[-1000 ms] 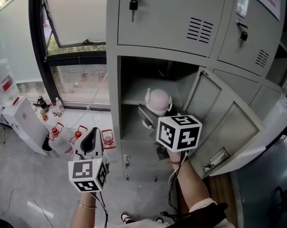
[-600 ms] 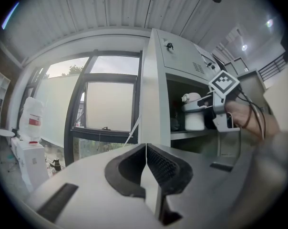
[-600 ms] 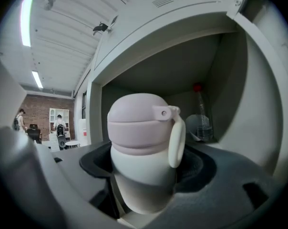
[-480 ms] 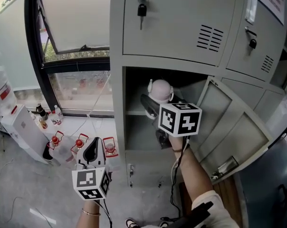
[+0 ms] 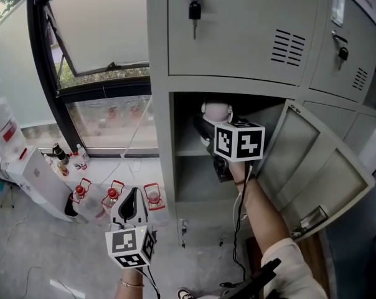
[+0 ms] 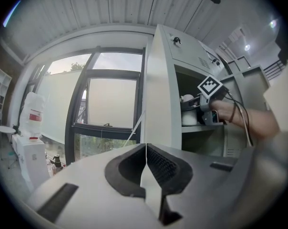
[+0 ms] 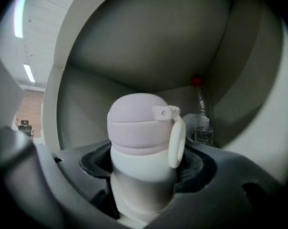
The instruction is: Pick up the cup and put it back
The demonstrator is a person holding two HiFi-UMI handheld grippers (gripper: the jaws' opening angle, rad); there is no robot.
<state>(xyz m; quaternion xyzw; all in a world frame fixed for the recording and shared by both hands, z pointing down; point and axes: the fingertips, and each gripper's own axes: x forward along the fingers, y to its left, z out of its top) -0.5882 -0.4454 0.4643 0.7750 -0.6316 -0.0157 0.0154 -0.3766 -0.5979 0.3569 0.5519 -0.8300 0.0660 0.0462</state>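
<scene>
- Inside the open locker [image 5: 175, 185] compartment, my right gripper [image 5: 210, 127] has its jaws spread wide around the cup [image 5: 216, 111], their pads pressing on both sides of its body.
- From the right gripper view, the cup [image 7: 141, 142] has a plain white body, slightly narrower near the bottom, and a rounded pale pink lid [image 7: 134, 120] with a domed top.
- One white carry loop [image 7: 176, 142] hangs from a hinge tab on the lid and drops down the cup's right side, overlapping the white body.
- Its long axis runs vertically: the cup stands upright, lid up, base down between the jaws of the right gripper [image 7: 144, 178].
- The loop faces the compartment's right wall.
- Whether the base touches the shelf [image 5: 194, 153] I cannot tell.
- Behind the cup, in the right rear corner, stands a clear bottle [image 7: 200, 123] with a red cap, apart from the cup.
- The compartment's door [image 5: 312, 167] hangs open to the right.
- My left gripper [image 5: 132, 197] sits low outside the locker, near the window [image 5: 107, 36], jaws together on nothing; the left gripper view shows the left gripper [image 6: 146, 168] with its pads meeting.
</scene>
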